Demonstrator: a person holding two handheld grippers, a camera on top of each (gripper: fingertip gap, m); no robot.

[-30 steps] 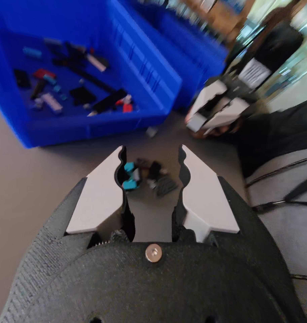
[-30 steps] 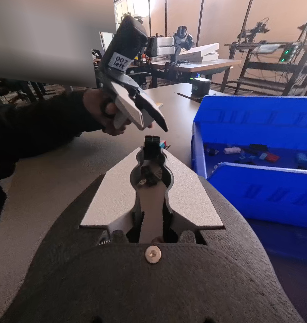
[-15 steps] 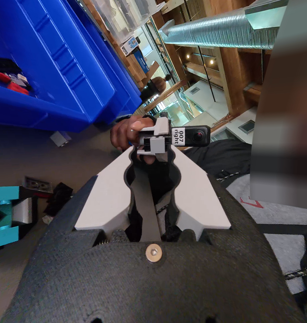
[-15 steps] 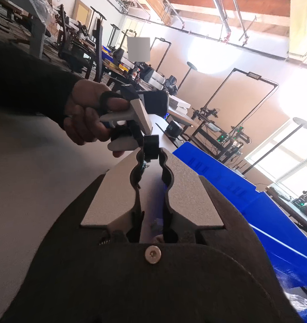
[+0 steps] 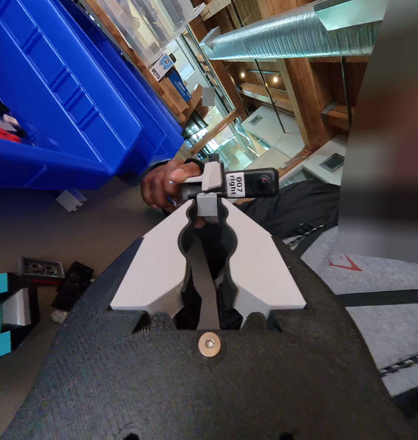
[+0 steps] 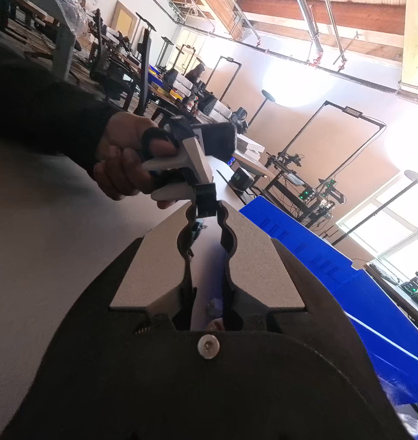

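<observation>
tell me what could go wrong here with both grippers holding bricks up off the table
1. The left hand-held gripper pinches the grey brick only at its fingertips; a sideways push could pop it out.
2. The right hand-held gripper likewise holds the black brick at its tips, so it might twist or drop.
3. The two grippers sit nearly tip to tip; their fingers could collide before the bricks line up.

Left tongs (image 5: 206,209) clamping grey brick (image 5: 206,204), blue bin (image 5: 84,133) beside
</observation>
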